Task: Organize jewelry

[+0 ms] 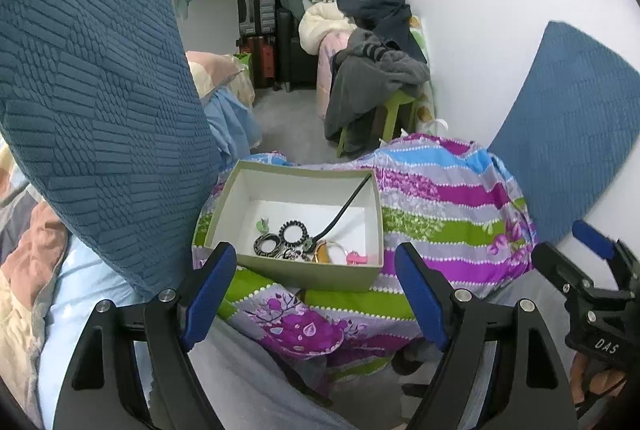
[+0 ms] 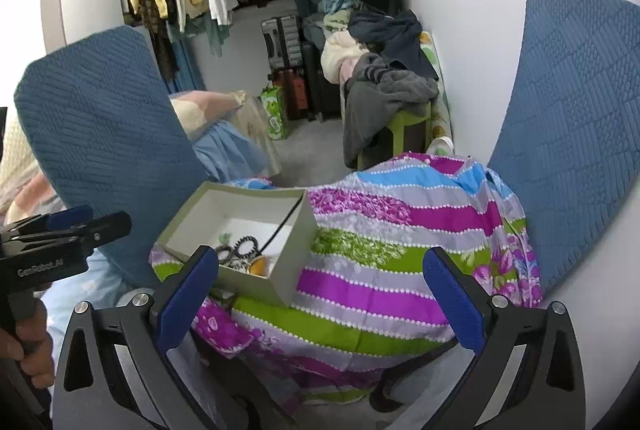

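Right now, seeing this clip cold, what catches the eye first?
The striped purple, green and blue cloth fills the centre, with an open cardboard box of jewelry on it. Inside lie a black coil hair tie and other small pieces. Both the left gripper and right gripper are open and empty.
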Motion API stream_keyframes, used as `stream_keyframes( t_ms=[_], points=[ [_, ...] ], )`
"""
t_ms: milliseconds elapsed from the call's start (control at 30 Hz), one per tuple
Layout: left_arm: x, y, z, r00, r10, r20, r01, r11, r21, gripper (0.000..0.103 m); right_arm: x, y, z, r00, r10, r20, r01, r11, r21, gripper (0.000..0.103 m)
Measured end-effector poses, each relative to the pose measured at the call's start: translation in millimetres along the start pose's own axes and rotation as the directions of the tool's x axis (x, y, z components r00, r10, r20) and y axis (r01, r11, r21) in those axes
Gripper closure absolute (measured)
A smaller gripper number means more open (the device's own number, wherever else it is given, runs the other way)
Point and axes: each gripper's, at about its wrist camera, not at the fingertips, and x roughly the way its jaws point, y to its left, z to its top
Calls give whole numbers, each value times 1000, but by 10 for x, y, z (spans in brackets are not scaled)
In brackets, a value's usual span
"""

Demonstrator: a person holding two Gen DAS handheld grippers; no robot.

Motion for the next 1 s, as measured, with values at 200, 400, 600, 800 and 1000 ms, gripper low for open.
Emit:
stream_keyframes(
  t_ms=[200,400,600,800,1000],
  points=[
    [6,17,-37,1000,-2,-11,2,1000,-7,21,-11,14,-4,1000,4,5,-4,1000,1,0],
    [1,48,-59,1000,-5,-11,5,1000,-16,21,4,9,-28,1000,7,4,-7,1000,11,0],
    [16,78,-87,1000,-1,-22,1,1000,-19,21,40,18,-73,1000,10,-11,-10,1000,20,0],
    [20,111,-105,999,7,-31,-8,999,-31,21,29,34,-65,1000,14,0,-14,1000,15,0],
    [30,140,-111,999,10,-34,-11,999,-34,21,55,57,-69,1000,23,-15,-23,1000,9,0]
  ],
)
